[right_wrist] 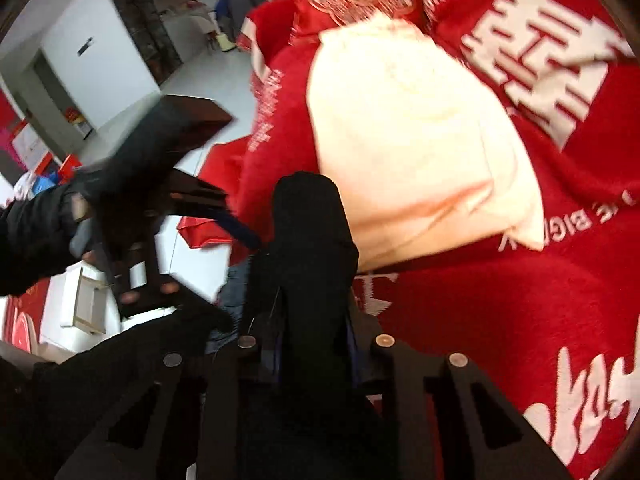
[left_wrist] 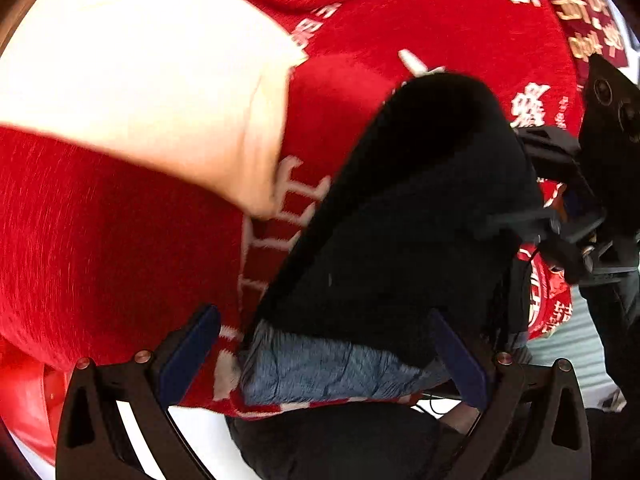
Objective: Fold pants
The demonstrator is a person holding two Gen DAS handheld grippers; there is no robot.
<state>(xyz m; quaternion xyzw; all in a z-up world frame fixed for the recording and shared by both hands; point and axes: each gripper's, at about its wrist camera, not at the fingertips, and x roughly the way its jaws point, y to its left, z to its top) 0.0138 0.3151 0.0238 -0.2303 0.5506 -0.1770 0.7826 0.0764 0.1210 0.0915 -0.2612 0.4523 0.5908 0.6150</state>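
Observation:
Black pants (left_wrist: 408, 216) hang lifted over a red blanket (left_wrist: 100, 240) with white characters. In the left wrist view my left gripper (left_wrist: 324, 356) is open, its blue pads wide apart, with the pants and a blue-grey cloth (left_wrist: 332, 368) between and just beyond them. My right gripper (right_wrist: 316, 344) is shut on a bunched fold of the black pants (right_wrist: 312, 240), which rises straight up from its jaws. The right gripper also shows in the left wrist view (left_wrist: 560, 216) at the pants' right edge. The left gripper shows in the right wrist view (right_wrist: 236, 232), left of the pants.
A cream folded cloth (right_wrist: 412, 152) lies on the red blanket (right_wrist: 500, 300) beyond the pants; it also shows in the left wrist view (left_wrist: 140, 72). White floor (right_wrist: 224, 92) and room furniture lie to the left, past the blanket's edge.

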